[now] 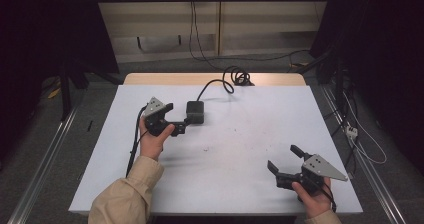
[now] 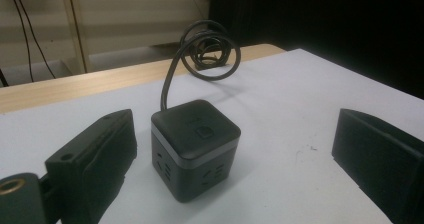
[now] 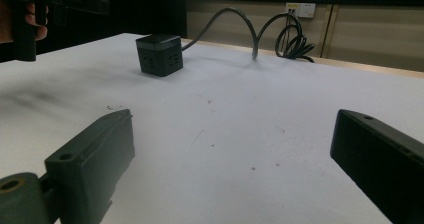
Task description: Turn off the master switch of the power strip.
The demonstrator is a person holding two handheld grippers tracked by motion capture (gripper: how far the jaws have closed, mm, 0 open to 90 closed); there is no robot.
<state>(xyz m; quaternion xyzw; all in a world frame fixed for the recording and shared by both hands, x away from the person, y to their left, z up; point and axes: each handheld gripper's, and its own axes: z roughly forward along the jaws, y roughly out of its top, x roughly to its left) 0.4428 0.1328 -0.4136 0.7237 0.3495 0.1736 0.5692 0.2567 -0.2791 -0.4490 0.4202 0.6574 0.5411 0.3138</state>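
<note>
Black cube socket [image 2: 195, 149] with coiled cable [image 2: 207, 49] sits between spread gripper [image 2: 235, 159] jaws.

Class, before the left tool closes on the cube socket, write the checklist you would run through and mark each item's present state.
1. Left tool open: ok, jaws spread wide.
2. Cube between its jaws: ok in the left gripper view, nearer one jaw.
3. Jaws touching cube: cannot tell.
4. Cube upright on the table: ok.
5. Cable slack, coiled at the far edge: ok.
6. Right tool out of the way: ok, open near the front right corner.
</note>
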